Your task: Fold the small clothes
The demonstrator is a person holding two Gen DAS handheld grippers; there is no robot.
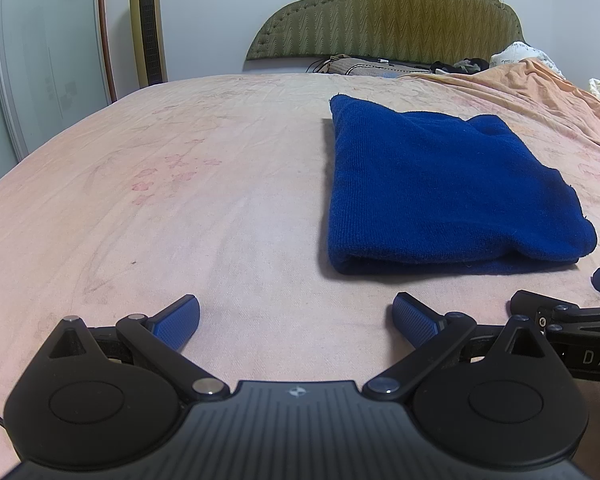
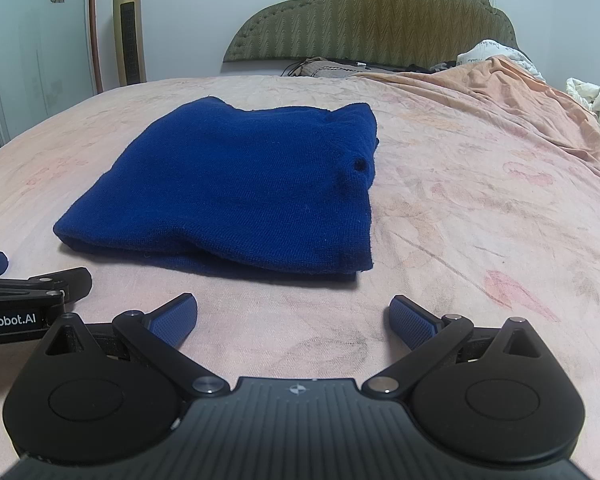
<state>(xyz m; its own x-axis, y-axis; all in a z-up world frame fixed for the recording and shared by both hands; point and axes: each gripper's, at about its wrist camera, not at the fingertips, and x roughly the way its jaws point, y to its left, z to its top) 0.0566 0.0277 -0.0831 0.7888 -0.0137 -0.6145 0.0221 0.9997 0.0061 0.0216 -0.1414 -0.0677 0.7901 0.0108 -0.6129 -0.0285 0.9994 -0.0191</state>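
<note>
Pink floral bedding fills both my views, a bed sheet (image 1: 180, 200) running back to a green headboard (image 1: 384, 12). My left gripper (image 1: 296, 320) sits low over the sheet near the bed's front edge, level, its blue pads spread wide with nothing between them. My right gripper (image 2: 294, 320) is just beside it, at the same height, equally wide and empty; each shows at the edge of the other's view. Ahead of both lies the sweater (image 2: 236, 188), dark blue knit, folded into a flat rectangle on the sheet, apart from the pads, ahead and right of my left gripper, ahead and left of my right. An orange blanket (image 2: 500, 92) is bunched along the bed's right side. A gold tower fan (image 1: 148, 24) stands by the far wall, left of the headboard.
</note>
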